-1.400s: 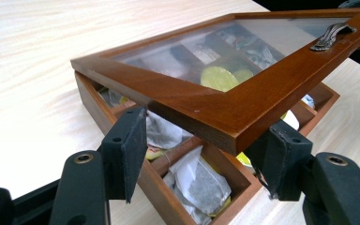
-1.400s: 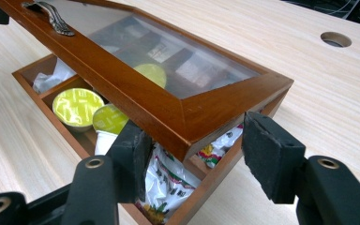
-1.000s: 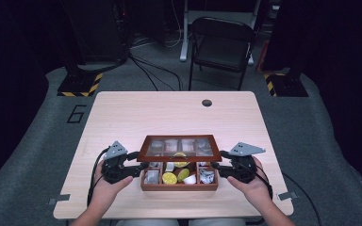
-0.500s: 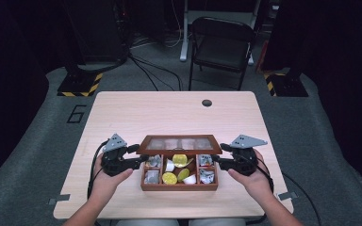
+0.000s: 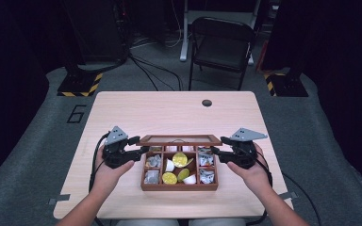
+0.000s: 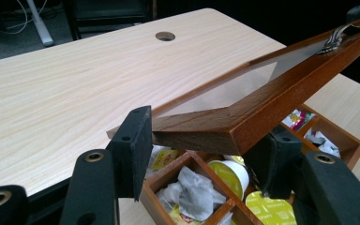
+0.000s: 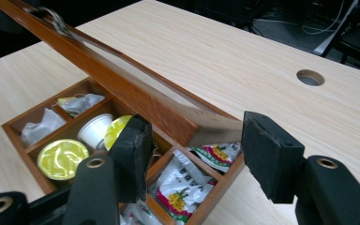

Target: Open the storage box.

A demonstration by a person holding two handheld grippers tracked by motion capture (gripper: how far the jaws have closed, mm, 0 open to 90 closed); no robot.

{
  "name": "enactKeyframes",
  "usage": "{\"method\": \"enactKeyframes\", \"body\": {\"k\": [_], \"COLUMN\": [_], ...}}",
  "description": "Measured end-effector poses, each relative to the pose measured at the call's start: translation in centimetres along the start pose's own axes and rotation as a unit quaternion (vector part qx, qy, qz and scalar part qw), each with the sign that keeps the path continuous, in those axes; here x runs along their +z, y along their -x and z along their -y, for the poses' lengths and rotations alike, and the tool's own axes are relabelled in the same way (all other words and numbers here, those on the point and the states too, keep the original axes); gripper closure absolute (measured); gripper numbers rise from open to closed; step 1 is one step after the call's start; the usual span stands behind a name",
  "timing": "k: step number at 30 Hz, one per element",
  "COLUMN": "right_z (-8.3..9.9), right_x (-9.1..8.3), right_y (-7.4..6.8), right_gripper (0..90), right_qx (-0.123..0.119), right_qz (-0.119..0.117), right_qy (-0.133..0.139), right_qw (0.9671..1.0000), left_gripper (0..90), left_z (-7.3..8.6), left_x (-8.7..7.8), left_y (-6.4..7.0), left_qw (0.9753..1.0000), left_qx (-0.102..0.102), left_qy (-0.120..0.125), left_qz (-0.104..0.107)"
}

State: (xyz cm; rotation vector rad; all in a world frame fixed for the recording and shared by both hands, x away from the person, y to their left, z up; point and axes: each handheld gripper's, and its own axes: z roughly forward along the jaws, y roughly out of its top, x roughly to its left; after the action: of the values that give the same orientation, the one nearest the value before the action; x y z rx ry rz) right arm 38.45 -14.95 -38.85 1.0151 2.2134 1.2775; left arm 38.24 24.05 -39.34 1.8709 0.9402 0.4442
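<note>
A brown wooden box (image 5: pixel 179 187) sits near the table's front edge. Its compartments hold yellow-topped capsules (image 5: pixel 179 159), white cups and paper sachets (image 7: pixel 180 185). Its glass-paned lid (image 5: pixel 179 140) is hinged at the back and stands tilted up, almost edge-on in the high view. My left gripper (image 5: pixel 141 150) comes in from the left, its jaws closed around the lid's front left corner (image 6: pixel 201 136). From the right, my right gripper (image 5: pixel 217 151) clasps the front right corner (image 7: pixel 211 126). A metal ring (image 6: pixel 340 35) hangs at the middle of the lid's front rail.
The light wood table (image 5: pixel 169 113) stretches bare beyond the box, with a round cable hole (image 5: pixel 207 102) near its far edge. A black folding chair (image 5: pixel 224 42) stands behind the table. Cables trail from both grippers toward the front edge.
The lid has swung further up, from covering the back compartments to almost edge-on. Both grippers moved away from the person and slightly up with its front corners.
</note>
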Motion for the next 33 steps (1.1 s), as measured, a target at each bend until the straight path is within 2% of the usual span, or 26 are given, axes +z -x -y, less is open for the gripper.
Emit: {"method": "enactKeyframes", "body": {"k": [4,8,14,22,26,33], "right_z": [0.1,-0.3,-0.7,-1.3,-1.6,-2.0], "right_x": [0.6,1.1,1.6,2.0,2.1,2.3], "right_y": [0.6,1.2,1.5,1.8,2.0,2.3], "right_gripper": [43.9,46.1,50.3,51.0,51.0,50.9], "right_qx": [0.009,0.01,0.024,0.024,0.03,0.033], "right_qz": [0.005,0.006,0.003,0.002,0.002,0.004], "right_qy": [-0.004,0.001,0.014,0.018,0.019,0.022], "right_qw": [0.9999,0.9999,0.9996,0.9996,0.9994,0.9992], "left_gripper": [44.8,44.8,44.5,44.6,44.7,44.7], "left_z": [-0.4,-0.8,-1.0,-1.1,-1.1,-1.1], "left_x": [0.2,0.5,1.0,1.4,1.9,2.8], "left_y": [-0.3,-0.5,-0.8,-1.3,-1.5,-2.0], "left_qw": [1.0,0.9999,0.9999,0.9997,0.9997,0.9994], "left_qx": [-0.002,-0.006,-0.006,-0.012,-0.012,-0.016], "left_qy": [0.003,0.008,0.01,0.018,0.013,0.02], "left_qz": [-0.003,-0.005,-0.009,-0.012,-0.016,-0.022]}}
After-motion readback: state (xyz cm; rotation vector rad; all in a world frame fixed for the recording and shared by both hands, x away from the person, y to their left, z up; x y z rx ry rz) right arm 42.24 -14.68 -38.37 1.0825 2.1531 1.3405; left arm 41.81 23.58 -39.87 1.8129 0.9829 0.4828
